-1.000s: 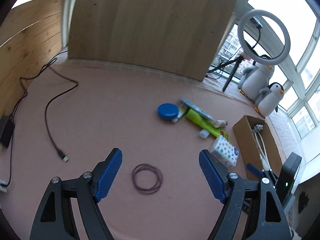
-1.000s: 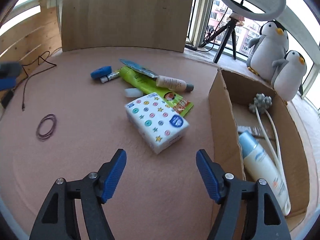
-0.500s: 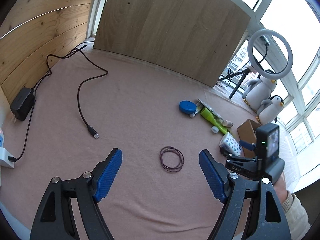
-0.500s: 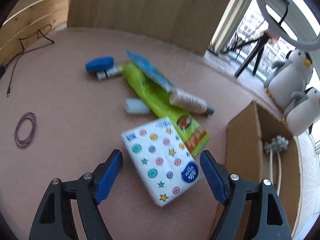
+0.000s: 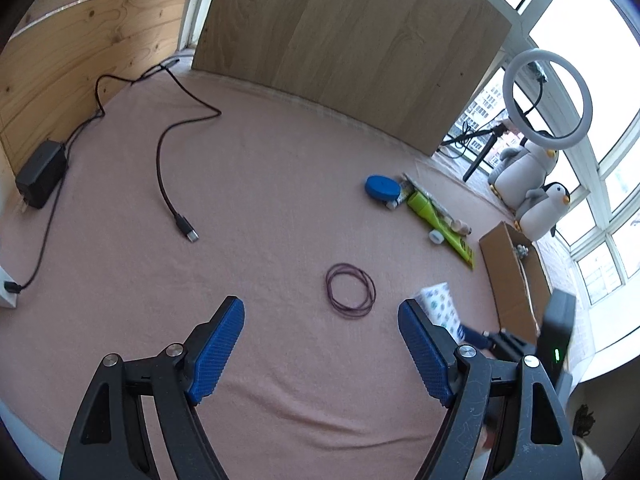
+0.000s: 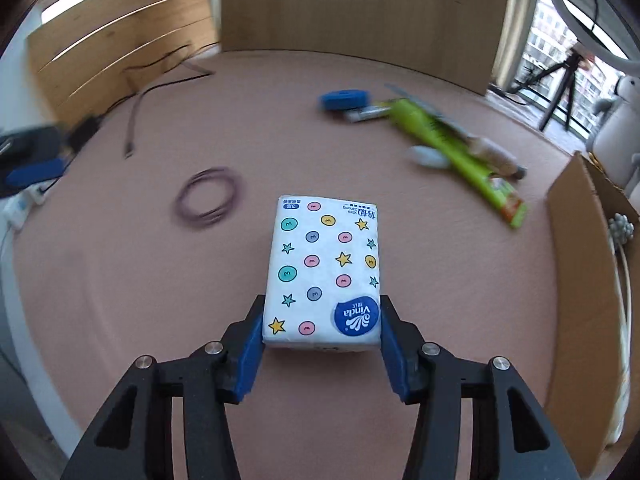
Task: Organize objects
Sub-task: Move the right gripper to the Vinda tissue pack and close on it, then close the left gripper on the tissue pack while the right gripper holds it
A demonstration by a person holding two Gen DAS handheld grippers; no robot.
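Right gripper [image 6: 322, 344] pinches tissue pack [image 6: 324, 268] above the pink mat [image 6: 120, 280]

"Vinda" reads on its near end; the cardboard box [image 6: 576, 280] stands open just right. Left gripper [image 5: 322, 344] hangs spread over bare mat near rubber bands [image 5: 351, 290].

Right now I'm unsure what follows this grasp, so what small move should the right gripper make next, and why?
Probably lift the tissue pack and carry it right toward the cardboard box. The right gripper has both blue pads against the pack's near end, the box stands open just to its right, and other items already lie inside. The left gripper hangs open, holding nothing.
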